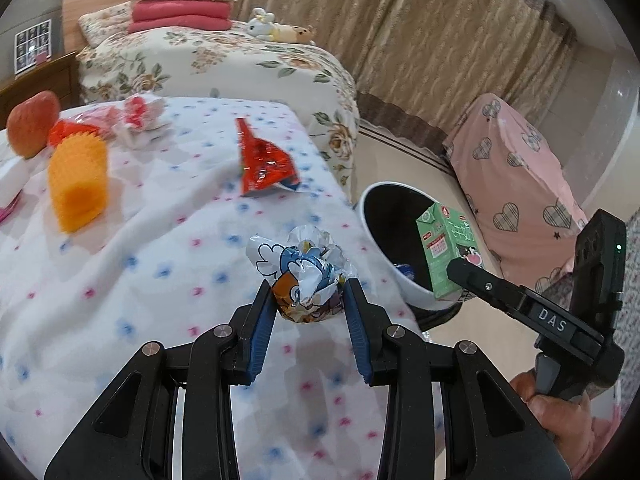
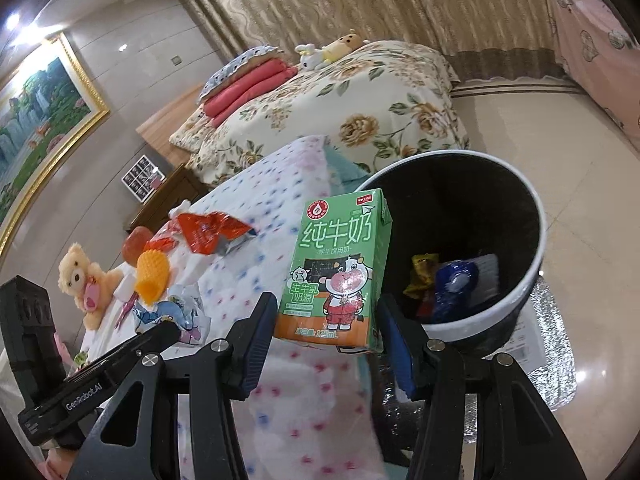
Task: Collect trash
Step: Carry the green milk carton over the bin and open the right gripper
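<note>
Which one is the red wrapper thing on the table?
Find the table under the white cloth with pink and blue dots. Near its far edge, toward the flowery bed, lies a crumpled shiny red foil wrapper. Unlike the spiky orange plastic tube beside it, it is flat and pointed.

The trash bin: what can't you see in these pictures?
- Trash bin bottom: in the right wrist view, the milk carton covers part; the trash inside is dark and hard to tell apart.
- Bin in the left wrist view: carton and right tool cover its far side.
- Orange toy: blurred.
</note>
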The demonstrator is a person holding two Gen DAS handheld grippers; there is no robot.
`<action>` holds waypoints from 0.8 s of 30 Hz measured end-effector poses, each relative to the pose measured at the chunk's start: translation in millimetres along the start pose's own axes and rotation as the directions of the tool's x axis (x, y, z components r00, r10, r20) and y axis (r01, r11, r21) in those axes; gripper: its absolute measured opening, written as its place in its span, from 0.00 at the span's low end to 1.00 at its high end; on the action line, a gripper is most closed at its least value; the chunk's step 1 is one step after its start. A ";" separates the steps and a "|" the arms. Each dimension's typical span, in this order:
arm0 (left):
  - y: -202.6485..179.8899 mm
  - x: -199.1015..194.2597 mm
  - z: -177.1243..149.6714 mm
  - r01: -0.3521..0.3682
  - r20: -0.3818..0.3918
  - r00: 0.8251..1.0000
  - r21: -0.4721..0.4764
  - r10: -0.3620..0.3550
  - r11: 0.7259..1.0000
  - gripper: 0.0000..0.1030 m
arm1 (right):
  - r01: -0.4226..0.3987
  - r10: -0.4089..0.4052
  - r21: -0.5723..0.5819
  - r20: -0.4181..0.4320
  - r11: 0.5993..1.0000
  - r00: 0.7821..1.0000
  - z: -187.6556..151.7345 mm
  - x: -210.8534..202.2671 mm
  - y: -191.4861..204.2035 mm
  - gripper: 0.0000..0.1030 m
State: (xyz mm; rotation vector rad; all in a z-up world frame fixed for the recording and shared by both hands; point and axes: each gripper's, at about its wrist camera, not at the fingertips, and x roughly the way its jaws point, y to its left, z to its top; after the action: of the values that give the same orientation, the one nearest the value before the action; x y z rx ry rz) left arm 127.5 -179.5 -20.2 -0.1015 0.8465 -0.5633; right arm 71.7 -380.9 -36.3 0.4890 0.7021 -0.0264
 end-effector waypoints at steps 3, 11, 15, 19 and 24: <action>-10.1 5.3 2.4 0.009 -0.007 1.000 0.016 -0.009 1.000 0.32 | 0.008 -0.008 0.010 -0.004 1.000 1.000 2.7 1.2 -8.5 0.51; -34.3 21.3 10.6 0.029 -0.023 0.999 0.053 -0.027 0.998 0.32 | 0.026 -0.026 0.024 -0.006 0.999 1.000 11.6 3.7 -26.5 0.51; -43.6 28.0 13.4 0.037 -0.030 0.999 0.071 -0.035 0.997 0.32 | 0.033 -0.033 0.032 -0.007 0.999 0.999 15.4 4.5 -34.8 0.51; -52.6 35.3 17.0 0.045 -0.036 0.998 0.087 -0.042 0.995 0.32 | 0.040 -0.040 0.041 -0.006 0.998 0.999 17.7 4.0 -41.7 0.51; -64.2 44.5 21.7 0.054 -0.042 0.998 0.106 -0.049 0.993 0.32 | 0.046 -0.046 0.056 -0.006 0.997 0.999 22.5 5.6 -51.8 0.51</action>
State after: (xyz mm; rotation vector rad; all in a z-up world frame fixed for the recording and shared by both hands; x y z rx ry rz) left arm 139.2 -259.6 -16.6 -0.0149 0.8525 -0.6598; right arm 80.2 -436.0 -47.0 0.5273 0.7190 -0.0882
